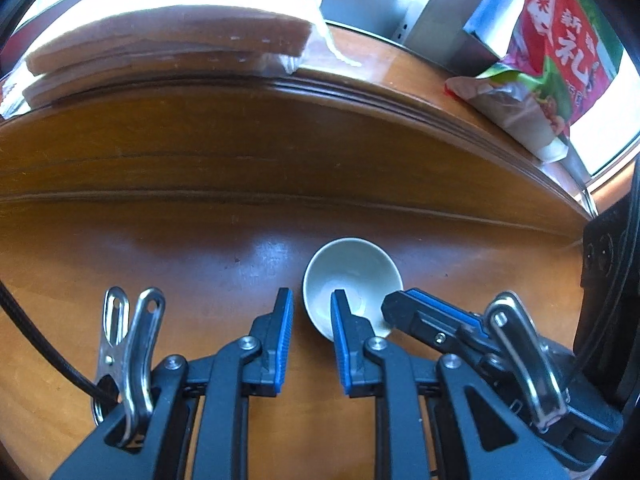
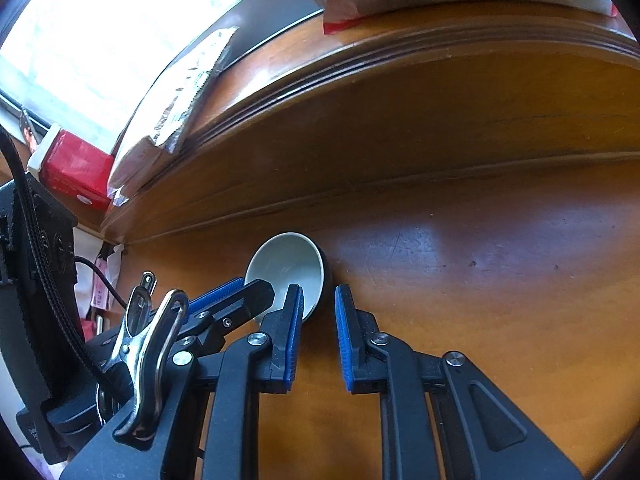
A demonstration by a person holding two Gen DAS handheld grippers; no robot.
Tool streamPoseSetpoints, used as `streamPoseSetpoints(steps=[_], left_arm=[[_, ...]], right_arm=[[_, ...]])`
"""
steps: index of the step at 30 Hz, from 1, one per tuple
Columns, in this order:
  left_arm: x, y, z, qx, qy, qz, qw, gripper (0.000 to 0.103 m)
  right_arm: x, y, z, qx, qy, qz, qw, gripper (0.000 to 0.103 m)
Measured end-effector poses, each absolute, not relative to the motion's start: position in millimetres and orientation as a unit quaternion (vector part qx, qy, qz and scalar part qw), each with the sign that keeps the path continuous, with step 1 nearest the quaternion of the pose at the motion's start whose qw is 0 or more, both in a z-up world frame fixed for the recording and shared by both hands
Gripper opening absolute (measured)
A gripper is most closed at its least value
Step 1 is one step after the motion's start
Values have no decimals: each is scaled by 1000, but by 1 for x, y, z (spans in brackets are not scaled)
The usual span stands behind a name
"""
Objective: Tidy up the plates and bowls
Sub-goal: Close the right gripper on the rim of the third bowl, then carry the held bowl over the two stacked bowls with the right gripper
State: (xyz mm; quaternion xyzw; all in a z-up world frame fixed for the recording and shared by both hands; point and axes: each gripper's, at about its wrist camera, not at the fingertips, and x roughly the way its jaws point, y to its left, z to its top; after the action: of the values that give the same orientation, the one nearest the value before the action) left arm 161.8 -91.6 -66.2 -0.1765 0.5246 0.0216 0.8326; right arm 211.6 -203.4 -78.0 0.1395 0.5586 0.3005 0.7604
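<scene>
**Two grippers straddle one bowl**

Left gripper [image 1: 311, 304] hangs part open, its right finger inside the pale bowl [image 1: 352, 276] on the wooden table [image 1: 160, 260], its left finger outside; nothing gripped. From four o'clock, the right gripper [image 2: 319, 300] straddles the opposite rim, also part open, one finger inside, holding nothing.

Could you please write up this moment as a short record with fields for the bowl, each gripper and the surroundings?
bowl: small pale bowl, upright on the wooden table, looks empty
left gripper: jaws open, straddling the bowl's near-left rim
right gripper: jaws open, straddling the bowl's near-right rim
grip: neither is closed on it
background: raised wooden ledge with a red and green bag
</scene>
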Motion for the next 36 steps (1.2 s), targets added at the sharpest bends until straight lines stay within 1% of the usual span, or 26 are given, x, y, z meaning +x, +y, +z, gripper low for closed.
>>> streamPoseSetpoints(steps=[5, 7, 8, 18, 36], left_arm=[[169, -92, -72, -181, 529, 18, 829, 18], [171, -90, -71, -185, 529, 13, 828, 16], [171, -89, -71, -186, 530, 9, 827, 15], [165, -96, -60, -184, 528, 3, 829, 14], [159, -112, -33, -167, 515, -17, 841, 14]], right_arm=[[214, -202, -81, 130, 555, 304, 763, 18], [214, -203, -81, 131, 555, 307, 762, 17], [214, -202, -82, 131, 554, 310, 761, 15], [207, -196, -70, 131, 547, 302, 770, 14], [176, -230, -37, 145, 524, 286, 789, 14]])
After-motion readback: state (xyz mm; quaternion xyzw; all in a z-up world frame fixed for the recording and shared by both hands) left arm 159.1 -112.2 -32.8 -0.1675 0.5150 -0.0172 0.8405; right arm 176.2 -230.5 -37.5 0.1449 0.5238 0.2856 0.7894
